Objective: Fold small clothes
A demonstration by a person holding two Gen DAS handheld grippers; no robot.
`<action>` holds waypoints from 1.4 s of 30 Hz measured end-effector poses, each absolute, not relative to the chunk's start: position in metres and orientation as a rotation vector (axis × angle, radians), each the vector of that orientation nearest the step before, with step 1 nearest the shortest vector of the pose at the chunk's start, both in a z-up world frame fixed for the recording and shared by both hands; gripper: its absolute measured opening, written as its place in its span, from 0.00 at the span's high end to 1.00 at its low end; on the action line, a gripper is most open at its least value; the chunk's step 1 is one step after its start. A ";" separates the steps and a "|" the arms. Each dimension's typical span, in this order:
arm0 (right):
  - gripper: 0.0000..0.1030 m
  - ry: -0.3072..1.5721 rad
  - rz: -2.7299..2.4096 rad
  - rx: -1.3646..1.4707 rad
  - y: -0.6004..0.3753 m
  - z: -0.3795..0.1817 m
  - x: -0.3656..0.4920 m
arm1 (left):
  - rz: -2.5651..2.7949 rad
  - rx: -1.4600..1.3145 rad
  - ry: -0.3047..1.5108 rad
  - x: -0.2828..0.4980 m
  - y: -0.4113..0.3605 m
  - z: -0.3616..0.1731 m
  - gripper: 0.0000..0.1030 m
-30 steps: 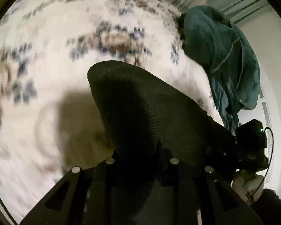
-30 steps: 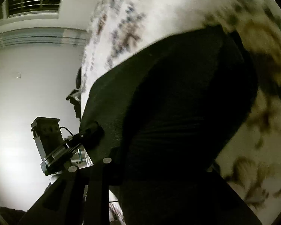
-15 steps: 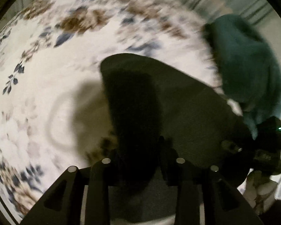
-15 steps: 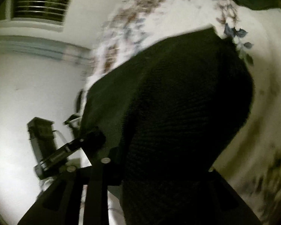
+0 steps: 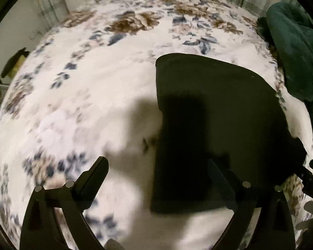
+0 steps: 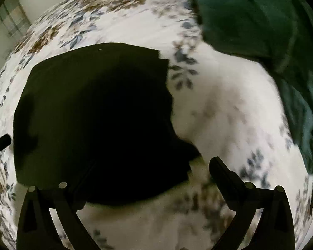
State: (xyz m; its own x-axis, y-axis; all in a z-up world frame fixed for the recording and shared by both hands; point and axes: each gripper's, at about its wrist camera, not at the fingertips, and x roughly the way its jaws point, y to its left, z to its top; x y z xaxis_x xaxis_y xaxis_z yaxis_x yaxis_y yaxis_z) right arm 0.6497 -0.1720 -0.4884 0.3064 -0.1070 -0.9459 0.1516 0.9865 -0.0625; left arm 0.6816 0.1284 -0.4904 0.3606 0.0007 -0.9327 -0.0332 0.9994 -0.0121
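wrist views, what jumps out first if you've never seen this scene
A flat black knit garment lies mid-frame on a white fleecy blanket with blue and brown flowers. A rumpled dark green cloth is heaped at the blanket's upper right. The left gripper and right gripper are opening just above the garment, gripping nothing.

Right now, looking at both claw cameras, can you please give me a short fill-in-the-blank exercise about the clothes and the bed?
1. The folded garment lying on the blanket is ____ in colour.
2. The blanket has a ____ pattern.
3. The bundled cloth at the bed's edge is dark ____.

Missing words: black; floral; green
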 end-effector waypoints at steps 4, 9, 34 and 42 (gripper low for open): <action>0.00 1.177 -0.205 0.008 -0.167 -0.437 0.612 | 0.033 -0.022 1.180 0.643 0.108 -0.450 0.06; 0.00 1.104 -0.216 -0.009 -0.166 -0.346 0.549 | 0.032 0.019 1.098 0.589 0.076 -0.370 0.06; 0.00 0.755 -0.131 -0.024 -0.182 0.038 0.233 | 0.048 0.009 0.826 0.327 0.016 -0.056 0.06; 0.00 0.697 -0.105 -0.016 -0.184 0.081 0.181 | 0.061 -0.013 0.779 0.287 0.012 -0.026 0.06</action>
